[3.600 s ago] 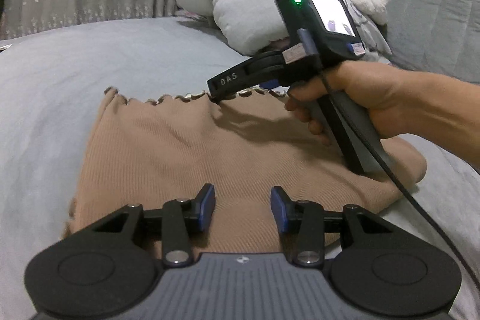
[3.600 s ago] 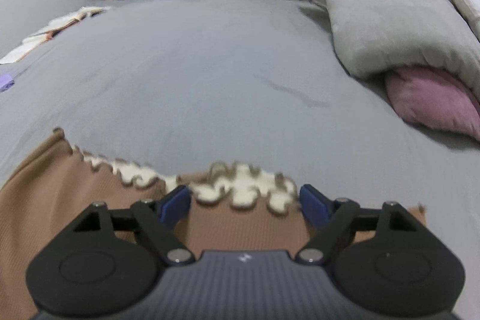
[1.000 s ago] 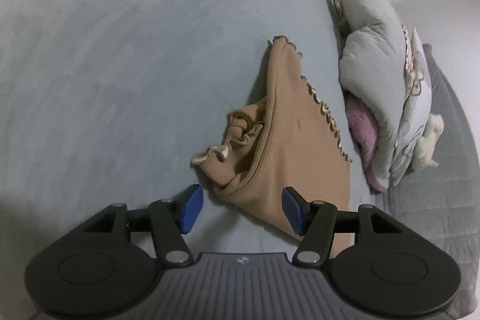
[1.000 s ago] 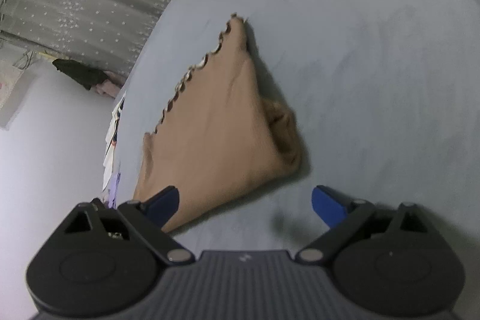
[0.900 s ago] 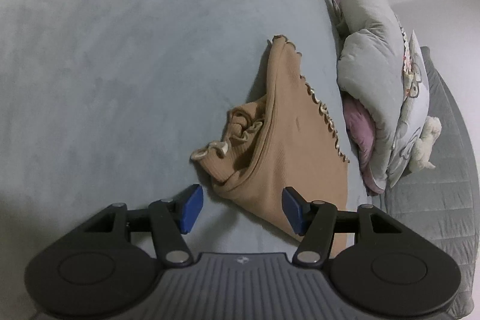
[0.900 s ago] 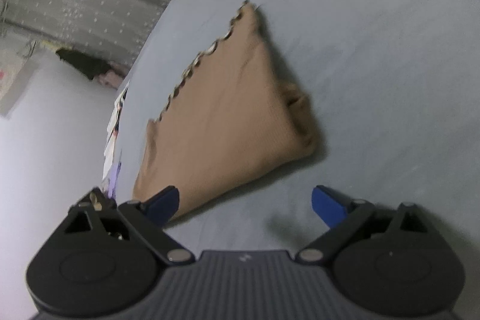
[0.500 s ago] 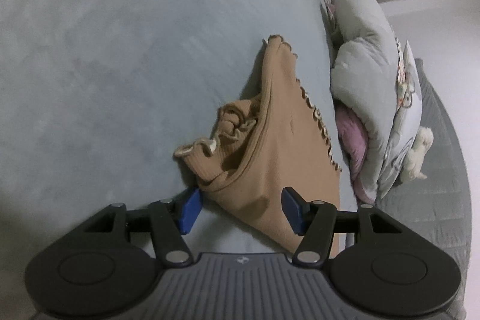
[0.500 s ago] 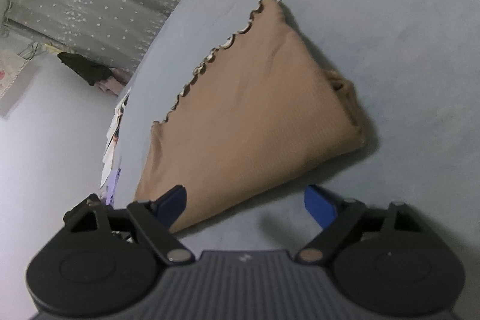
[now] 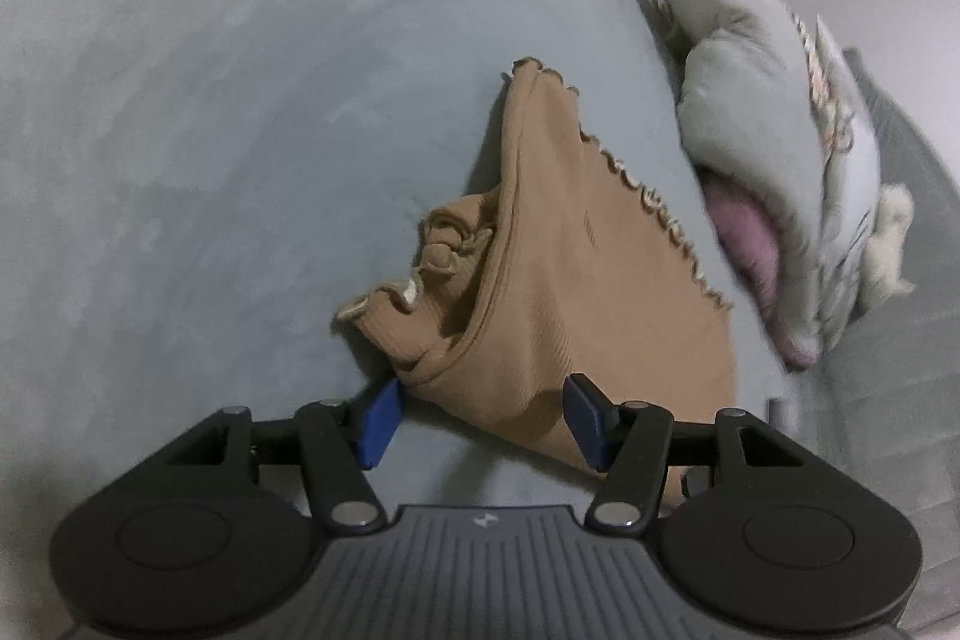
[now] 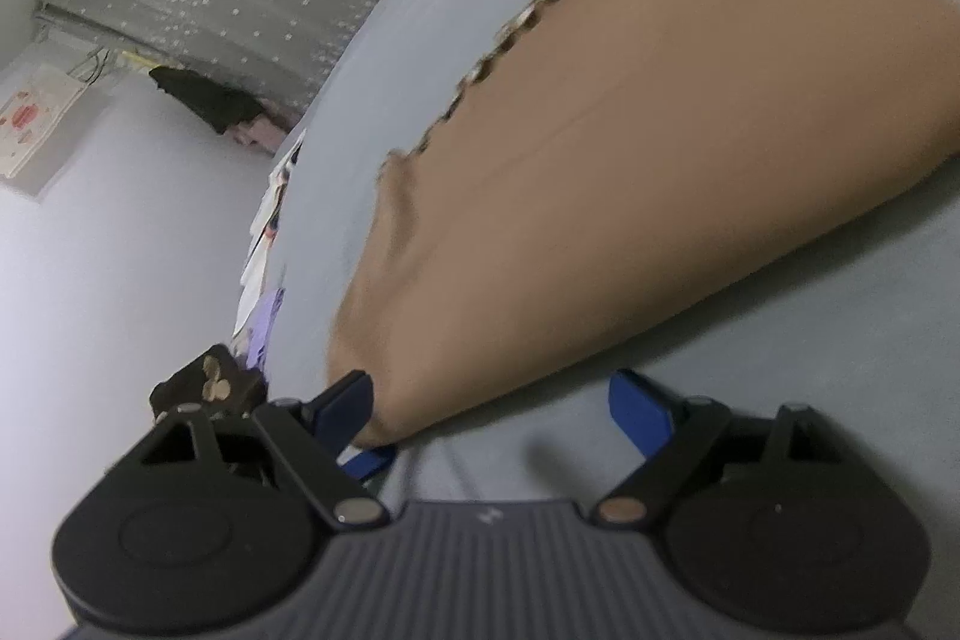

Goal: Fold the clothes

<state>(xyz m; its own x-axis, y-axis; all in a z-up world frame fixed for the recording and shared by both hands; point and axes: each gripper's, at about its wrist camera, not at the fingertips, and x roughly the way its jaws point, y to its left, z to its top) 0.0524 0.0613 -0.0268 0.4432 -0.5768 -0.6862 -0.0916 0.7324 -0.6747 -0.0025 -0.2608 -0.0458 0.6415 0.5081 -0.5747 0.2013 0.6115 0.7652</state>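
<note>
The tan top (image 9: 576, 292) lies partly folded on the grey bed (image 9: 210, 100), a sleeve (bunched) sticking out left. Both the left gripper (image 9: 480, 421) and right gripper (image 10: 492, 406) are spread at its near edge; more folding probably remains.

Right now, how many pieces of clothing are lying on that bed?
1. A single tan garment lies on the grey bedsheet, beside the pillows. Its bunched part sits on the side away from them. Anything tucked under it would be hidden.
</note>
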